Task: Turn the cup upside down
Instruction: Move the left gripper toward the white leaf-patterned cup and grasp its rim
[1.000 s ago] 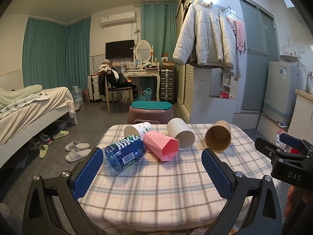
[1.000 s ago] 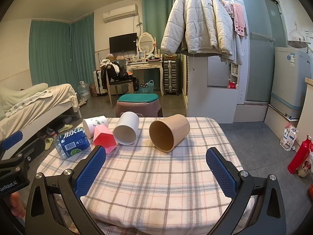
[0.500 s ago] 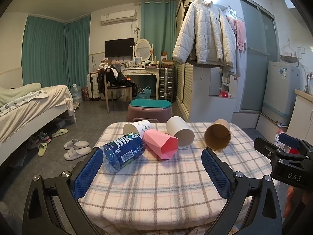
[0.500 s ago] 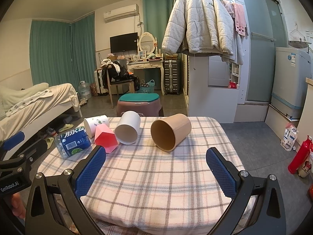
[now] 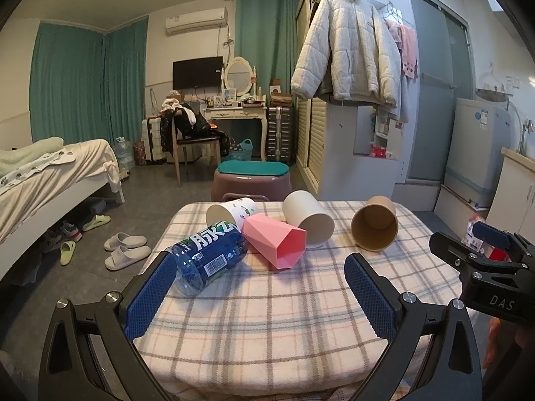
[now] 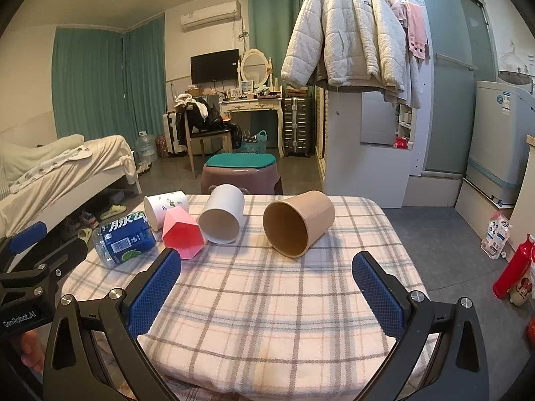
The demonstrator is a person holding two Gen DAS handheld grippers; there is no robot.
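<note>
Cups lie tipped on a checked tablecloth (image 6: 267,300) — brown cup (image 6: 297,222) at twelve o'clock, white cup (image 6: 223,214) at eleven. Left gripper (image 5: 260,297) and right gripper (image 6: 266,292) both gape wide — holding nothing.

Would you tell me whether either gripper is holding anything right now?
Nothing is held: the left gripper and right gripper are both open, short of the cups.

Someone's lived-in home, basically a one-room flat. There's a bed (image 5: 50,180) on the left with slippers (image 5: 125,249) and shoes on the floor beside it, green curtains (image 5: 87,83), an AC unit (image 5: 197,20) and a TV (image 5: 198,72) on the far wall, plus a dressing table (image 5: 235,113) with an oval mirror (image 5: 238,74). A puffy white jacket (image 5: 347,50) hangs off the wardrobe, and a washing machine (image 5: 478,147) sits on the right. The near surface (image 5: 284,300) wears a plaid cloth.
</note>
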